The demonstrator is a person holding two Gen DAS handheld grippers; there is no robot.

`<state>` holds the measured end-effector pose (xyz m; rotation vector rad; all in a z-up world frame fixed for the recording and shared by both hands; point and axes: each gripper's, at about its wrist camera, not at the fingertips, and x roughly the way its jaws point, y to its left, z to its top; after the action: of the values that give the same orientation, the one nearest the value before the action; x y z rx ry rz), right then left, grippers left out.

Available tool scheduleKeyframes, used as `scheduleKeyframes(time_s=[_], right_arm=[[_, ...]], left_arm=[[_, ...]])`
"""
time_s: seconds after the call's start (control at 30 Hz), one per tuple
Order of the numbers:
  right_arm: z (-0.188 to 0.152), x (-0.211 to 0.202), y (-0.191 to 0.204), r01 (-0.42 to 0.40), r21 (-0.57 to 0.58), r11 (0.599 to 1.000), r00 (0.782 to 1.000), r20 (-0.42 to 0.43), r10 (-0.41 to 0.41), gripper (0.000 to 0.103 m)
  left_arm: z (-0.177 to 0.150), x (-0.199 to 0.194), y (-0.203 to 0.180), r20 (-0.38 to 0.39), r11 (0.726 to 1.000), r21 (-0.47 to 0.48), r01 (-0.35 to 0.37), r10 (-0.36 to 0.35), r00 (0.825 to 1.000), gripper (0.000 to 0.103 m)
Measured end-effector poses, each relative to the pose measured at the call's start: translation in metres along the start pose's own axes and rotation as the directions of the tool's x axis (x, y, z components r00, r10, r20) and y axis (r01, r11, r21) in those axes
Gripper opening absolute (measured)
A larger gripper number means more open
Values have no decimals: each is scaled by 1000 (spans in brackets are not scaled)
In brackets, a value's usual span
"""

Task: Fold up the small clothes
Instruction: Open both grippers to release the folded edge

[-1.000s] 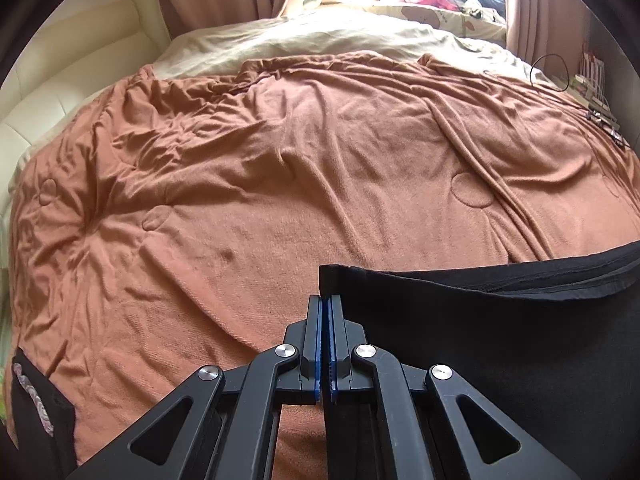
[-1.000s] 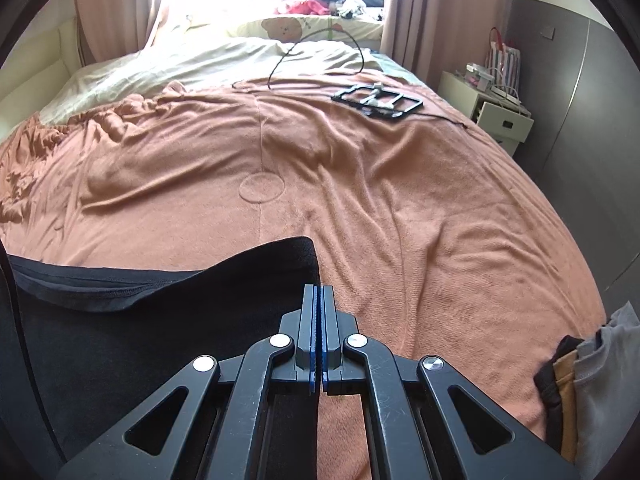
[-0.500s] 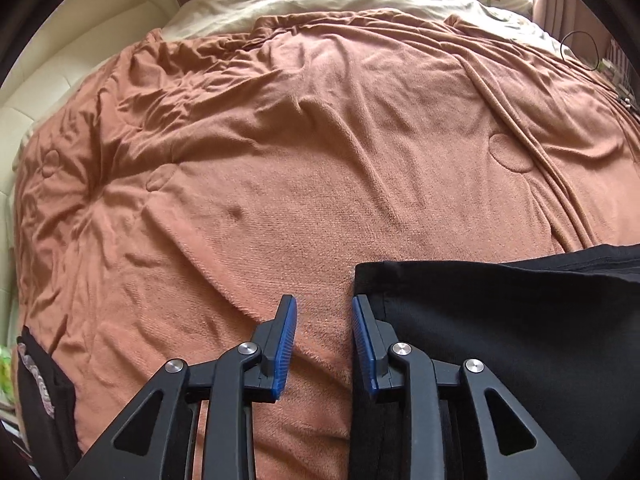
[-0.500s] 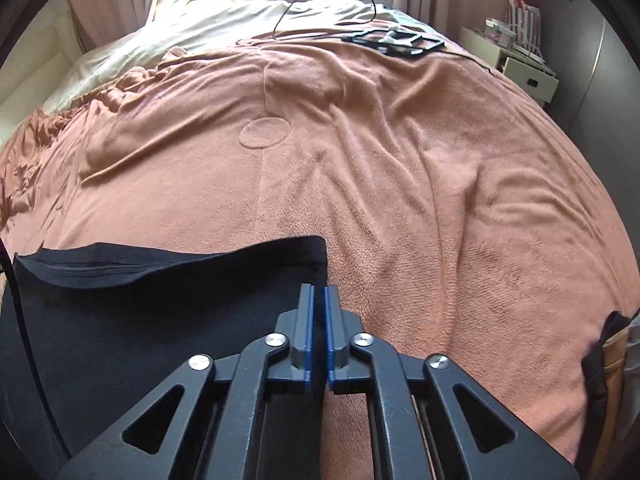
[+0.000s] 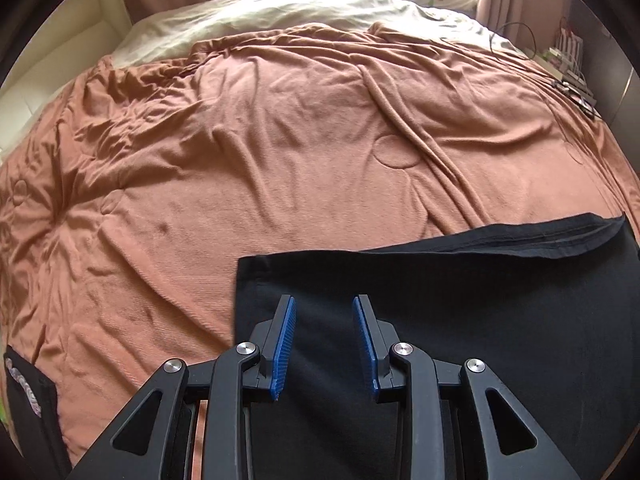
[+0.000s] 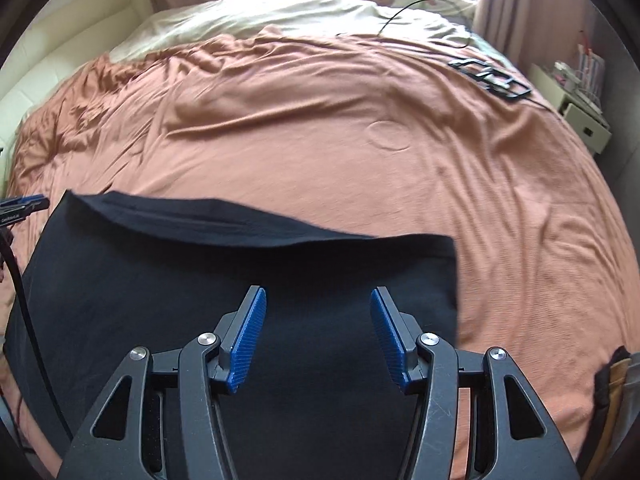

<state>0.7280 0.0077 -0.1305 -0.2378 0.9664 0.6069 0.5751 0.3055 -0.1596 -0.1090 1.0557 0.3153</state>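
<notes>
A black garment (image 5: pixel 480 320) lies flat on a rust-orange blanket (image 5: pixel 280 160) that covers a large bed. Seen from the left wrist camera, its left edge runs straight toward the camera and meets the far edge at a neat square corner; the far edge rises toward the right, where a doubled band of fabric shows (a hem or waistband, it is hard to tell which). The left gripper (image 5: pixel 324 340) hovers over the cloth just inside that left edge, its blue-padded jaws spread apart with nothing between them.

From the right wrist camera, the same garment (image 6: pixel 200 280) ends in a square corner on the right, with bare blanket (image 6: pixel 400 140) beyond it. The right gripper (image 6: pixel 318 340) is also spread wide and empty, poised over the cloth near that right edge.

Past the garment's far edge the blanket stretches wrinkled and open up to a cream sheet (image 6: pixel 280 12) at the head of the bed. A black frame-like object (image 6: pixel 490 78) with a cable lies on the blanket far off to the right, well apart from the garment. A white nightstand (image 6: pixel 580 116) stands beside the bed.
</notes>
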Motion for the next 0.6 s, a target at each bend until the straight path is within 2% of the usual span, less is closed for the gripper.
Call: scheduleKeyframes(time_s=[0.23, 0.4, 0.6], right_arm=[[10, 27, 16, 2, -54, 999, 999, -46, -5, 52], [15, 47, 24, 27, -35, 999, 998, -63, -29, 49], [30, 65, 29, 50, -26, 998, 998, -41, -51, 49]], left_arm=[[1, 13, -49, -28, 997, 59, 56, -54, 998, 32], [3, 27, -79, -66, 991, 110, 71, -64, 996, 32], [11, 43, -104, -78, 988, 135, 74, -64, 995, 32]])
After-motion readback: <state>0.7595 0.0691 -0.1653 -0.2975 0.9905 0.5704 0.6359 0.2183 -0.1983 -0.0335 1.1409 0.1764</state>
